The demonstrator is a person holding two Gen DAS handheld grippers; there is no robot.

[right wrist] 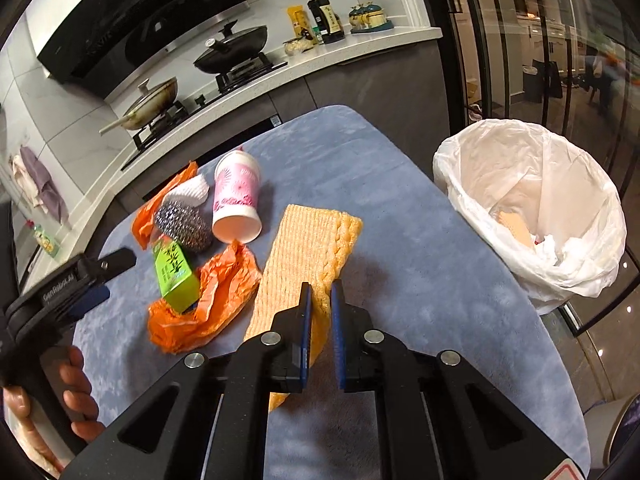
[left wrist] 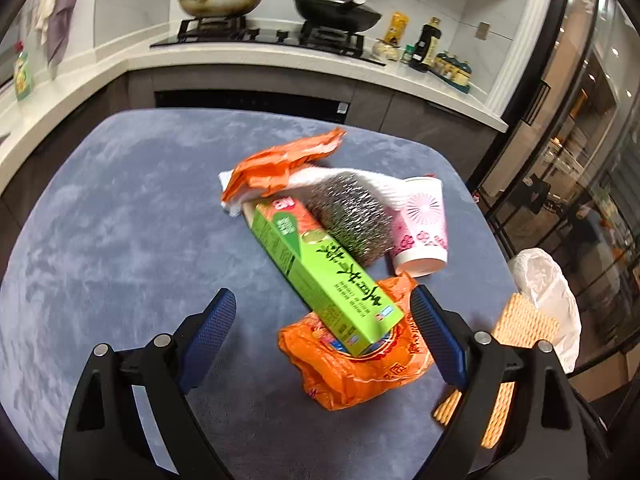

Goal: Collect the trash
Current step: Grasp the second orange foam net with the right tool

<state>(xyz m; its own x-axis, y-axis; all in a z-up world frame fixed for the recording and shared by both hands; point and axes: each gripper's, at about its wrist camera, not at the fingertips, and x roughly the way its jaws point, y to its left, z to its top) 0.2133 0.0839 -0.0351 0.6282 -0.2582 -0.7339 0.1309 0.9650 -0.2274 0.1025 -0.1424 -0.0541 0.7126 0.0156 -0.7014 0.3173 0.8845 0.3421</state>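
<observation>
Blue plush cloth (left wrist: pixel 120 220) is seen under the wide-open left gripper (left wrist: pixel 324 336), between whose pads lie a green carton (left wrist: pixel 320 268) and a crinkled orange bag (left wrist: pixel 352 372); a steel scourer (left wrist: pixel 352 220) and a pink cup (left wrist: pixel 424 228) lie beyond. Only in the right view is the white-lined bin (right wrist: pixel 532 208) seen whole, and the right gripper (right wrist: pixel 320 312) is clamped on a ribbed orange sponge cloth (right wrist: pixel 304 248).

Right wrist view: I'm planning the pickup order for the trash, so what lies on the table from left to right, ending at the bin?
Green box → orange plastic bag → yellow woven cloth, pinched by the right gripper → white-lined trash bin.
</observation>
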